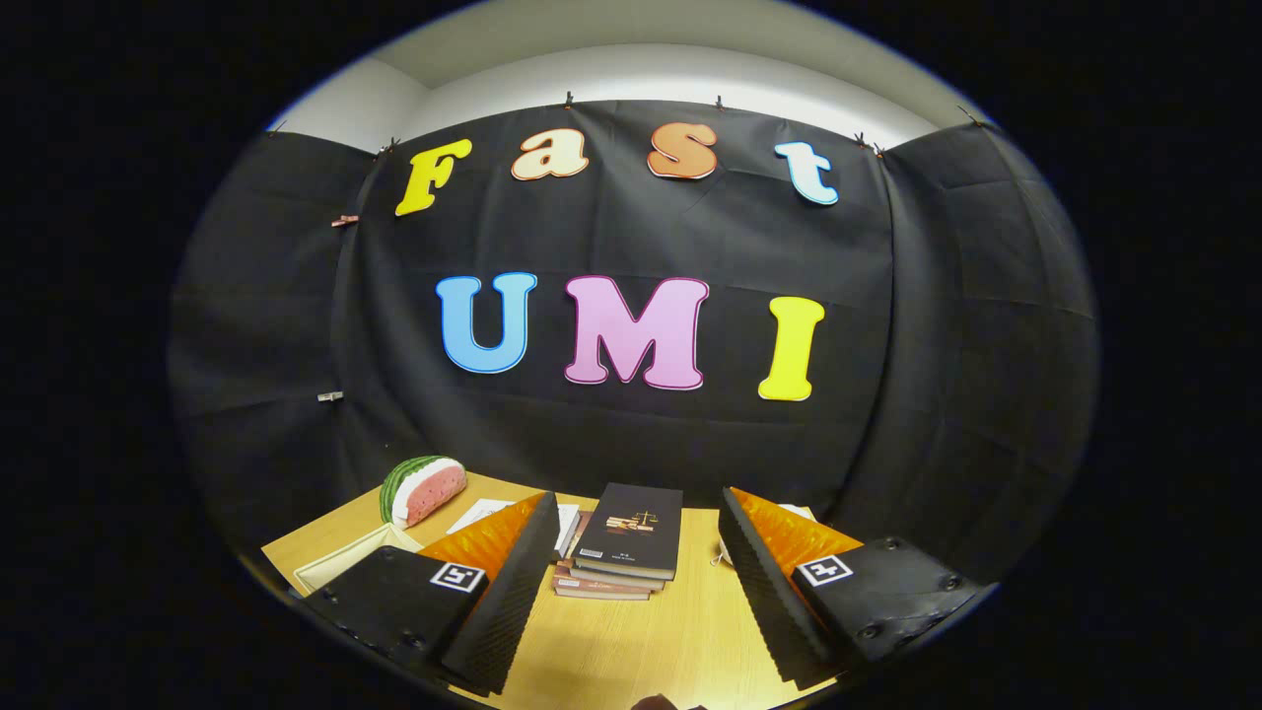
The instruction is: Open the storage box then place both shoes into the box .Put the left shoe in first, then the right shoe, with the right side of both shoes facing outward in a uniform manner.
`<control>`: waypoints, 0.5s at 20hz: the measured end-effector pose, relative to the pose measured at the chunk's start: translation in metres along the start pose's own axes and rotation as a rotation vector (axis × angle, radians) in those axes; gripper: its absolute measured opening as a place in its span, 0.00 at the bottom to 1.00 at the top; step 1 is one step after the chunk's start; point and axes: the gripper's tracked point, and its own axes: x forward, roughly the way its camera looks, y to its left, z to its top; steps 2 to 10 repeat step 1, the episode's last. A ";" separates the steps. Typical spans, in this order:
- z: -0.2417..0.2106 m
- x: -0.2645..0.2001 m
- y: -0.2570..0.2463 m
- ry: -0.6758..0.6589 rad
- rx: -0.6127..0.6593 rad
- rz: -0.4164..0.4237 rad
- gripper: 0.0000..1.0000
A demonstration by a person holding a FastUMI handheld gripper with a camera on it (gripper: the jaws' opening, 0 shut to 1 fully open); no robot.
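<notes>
Gripper view: jaws spread wide, gripping nothing, above the table (631, 641), a book stack (621, 547) beyond them

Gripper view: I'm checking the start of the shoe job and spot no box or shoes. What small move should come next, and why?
Probably tip the gripper downward to look for them. Its jaws stand open and empty above the table, with a stack of books just ahead and a watermelon slice beyond the left one.

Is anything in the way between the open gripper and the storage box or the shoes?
Cannot judge: what lies ahead of the open gripper is a stack of books on the table, with a watermelon slice beyond the left finger. Any path must clear the stack.
</notes>
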 end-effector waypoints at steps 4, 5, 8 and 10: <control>-0.004 -0.002 -0.003 0.002 -0.006 -0.018 0.98; -0.004 -0.002 -0.003 0.002 -0.006 -0.018 0.98; -0.004 -0.002 -0.003 0.002 -0.006 -0.018 0.98; -0.004 -0.002 -0.003 0.002 -0.006 -0.018 0.98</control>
